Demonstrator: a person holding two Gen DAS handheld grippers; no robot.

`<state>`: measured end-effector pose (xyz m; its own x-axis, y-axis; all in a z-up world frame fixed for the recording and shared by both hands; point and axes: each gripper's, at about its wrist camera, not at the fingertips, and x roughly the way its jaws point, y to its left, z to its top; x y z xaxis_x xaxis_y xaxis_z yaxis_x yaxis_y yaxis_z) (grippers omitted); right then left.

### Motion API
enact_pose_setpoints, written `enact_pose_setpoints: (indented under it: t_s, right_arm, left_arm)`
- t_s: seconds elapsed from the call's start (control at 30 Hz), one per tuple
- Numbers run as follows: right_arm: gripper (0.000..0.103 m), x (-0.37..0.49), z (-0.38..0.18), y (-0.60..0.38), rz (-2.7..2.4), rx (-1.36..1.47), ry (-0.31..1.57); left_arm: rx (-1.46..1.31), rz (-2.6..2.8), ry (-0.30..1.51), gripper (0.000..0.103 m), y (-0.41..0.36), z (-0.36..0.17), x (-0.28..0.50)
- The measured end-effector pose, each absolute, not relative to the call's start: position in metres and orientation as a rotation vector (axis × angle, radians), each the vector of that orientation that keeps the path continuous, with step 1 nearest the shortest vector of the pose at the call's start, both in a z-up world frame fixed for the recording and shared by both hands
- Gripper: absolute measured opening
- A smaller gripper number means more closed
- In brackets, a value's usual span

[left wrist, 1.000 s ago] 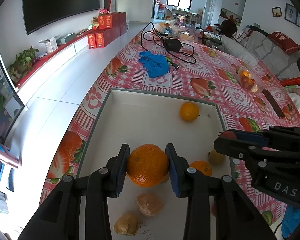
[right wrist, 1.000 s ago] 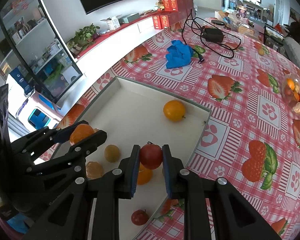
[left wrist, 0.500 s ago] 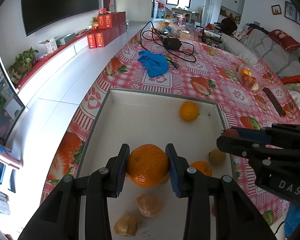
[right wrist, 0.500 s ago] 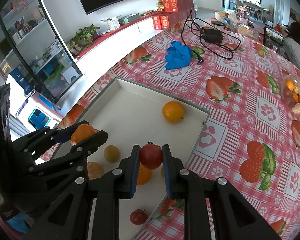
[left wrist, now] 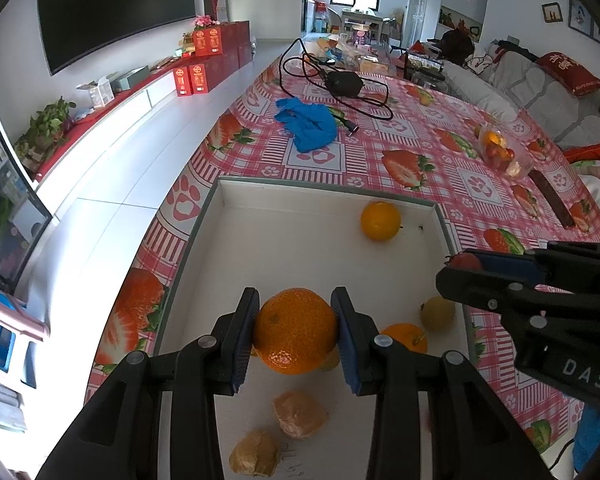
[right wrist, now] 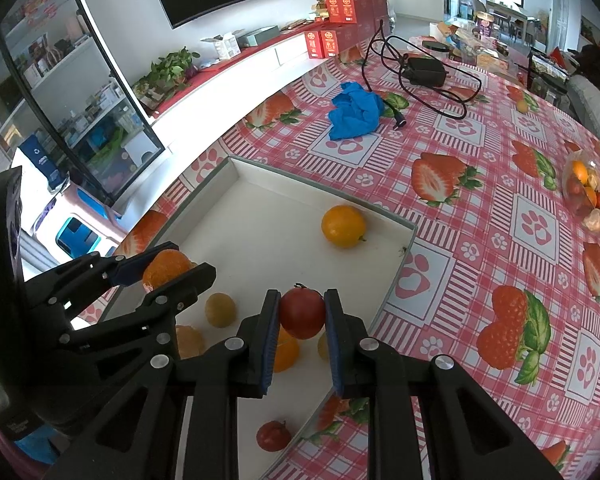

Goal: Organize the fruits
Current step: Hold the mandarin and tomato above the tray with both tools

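Meanwhile, left tool (left wrist: 296, 330) grips an orange (left wrist: 295, 330); right tool (right wrist: 302, 314) grips a tomato (right wrist: 302, 313).

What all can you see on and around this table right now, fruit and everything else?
tray: one, white, near edge of table
orange: one, orange, held between the left gripper's fingers over the tray
tomato: one, red, held between the right gripper's fingers over the tray
yellow-orange citrus: one, far right part of tray
peeled segments: two, pale orange, near end of tray
second tomato: one, red, near end of tray
tablecloth: one, red check with strawberries
blue cloth: one, beyond tray
black adapter with cable: one, far end
clear fruit bowl: one, right
left gripper: black, shut
right gripper: black, shut
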<state>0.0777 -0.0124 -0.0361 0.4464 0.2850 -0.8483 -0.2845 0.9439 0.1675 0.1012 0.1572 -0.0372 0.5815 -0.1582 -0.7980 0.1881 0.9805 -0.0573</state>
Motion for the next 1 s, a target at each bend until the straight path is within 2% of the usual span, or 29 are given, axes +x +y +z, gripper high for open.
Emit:
enact_pose_setpoints:
  t_s: [1.0]
  right_arm:
    - [0.023, 0.0785, -0.0373, -0.014, 0.357, 0.003, 1.053]
  left_arm:
    - [0.045, -0.202, 0.933, 0.041, 0.1545, -0.0378, 0.1015]
